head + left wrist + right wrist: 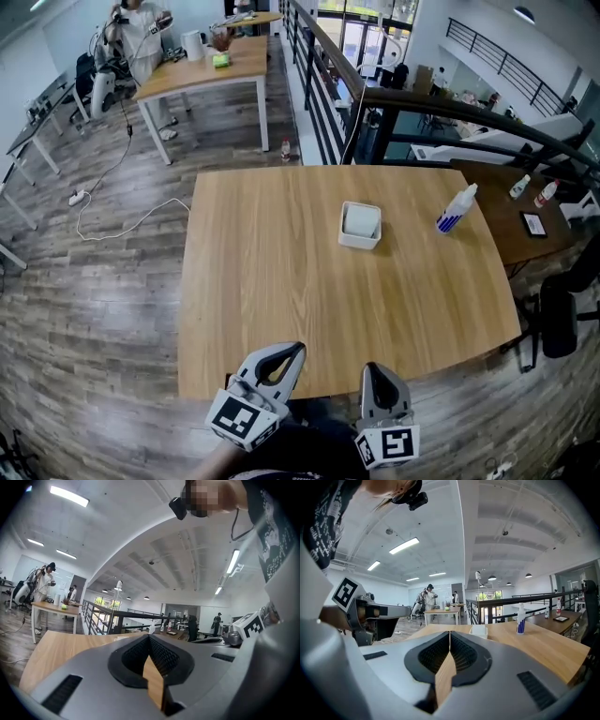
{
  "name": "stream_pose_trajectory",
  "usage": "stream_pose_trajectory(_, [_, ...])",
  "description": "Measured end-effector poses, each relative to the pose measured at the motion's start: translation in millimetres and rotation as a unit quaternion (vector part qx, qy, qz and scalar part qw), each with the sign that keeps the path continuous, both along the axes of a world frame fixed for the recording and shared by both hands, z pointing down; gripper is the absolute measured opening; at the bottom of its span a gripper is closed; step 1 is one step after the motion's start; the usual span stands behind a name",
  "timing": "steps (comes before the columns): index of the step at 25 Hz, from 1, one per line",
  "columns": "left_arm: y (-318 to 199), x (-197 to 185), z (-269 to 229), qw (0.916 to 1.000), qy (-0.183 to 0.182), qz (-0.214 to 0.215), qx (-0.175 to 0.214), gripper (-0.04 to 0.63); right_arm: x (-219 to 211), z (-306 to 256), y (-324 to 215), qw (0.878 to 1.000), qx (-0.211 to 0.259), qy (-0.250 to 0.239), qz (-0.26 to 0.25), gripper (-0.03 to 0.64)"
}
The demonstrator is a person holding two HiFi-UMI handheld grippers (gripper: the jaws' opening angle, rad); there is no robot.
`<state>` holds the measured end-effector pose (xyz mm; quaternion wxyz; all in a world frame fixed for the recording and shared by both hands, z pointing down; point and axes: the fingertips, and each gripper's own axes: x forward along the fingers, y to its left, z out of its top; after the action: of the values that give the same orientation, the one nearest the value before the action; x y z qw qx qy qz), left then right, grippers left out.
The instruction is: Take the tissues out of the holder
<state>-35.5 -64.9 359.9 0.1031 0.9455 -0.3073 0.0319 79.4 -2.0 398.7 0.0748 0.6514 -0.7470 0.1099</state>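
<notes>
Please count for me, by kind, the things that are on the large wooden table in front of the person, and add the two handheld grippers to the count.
Tissue holder: 1
Spray bottle: 1
Grippers: 2 (left gripper, right gripper)
Total: 4

The left gripper [150, 637] points level across a wooden table [61, 651], its jaws meeting at the tips with nothing between them. Beyond the table runs a dark railing [126, 616]. Far left, a person [44, 578] stands by another table [58, 605].
</notes>
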Motion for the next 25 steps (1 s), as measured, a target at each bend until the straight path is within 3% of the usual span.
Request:
stream_pose_trajectory(6, [0, 8, 1, 0.9999, 0.0, -0.016, 0.001, 0.005, 13, -4, -14, 1.0, 0.015, -0.012, -0.012, 0.015])
stream_pose_trajectory(25, [-19, 36, 9, 0.9973, -0.013, -0.071, -0.013, 0.005, 57, 7, -36, 0.999, 0.003, -0.019, -0.049, 0.015])
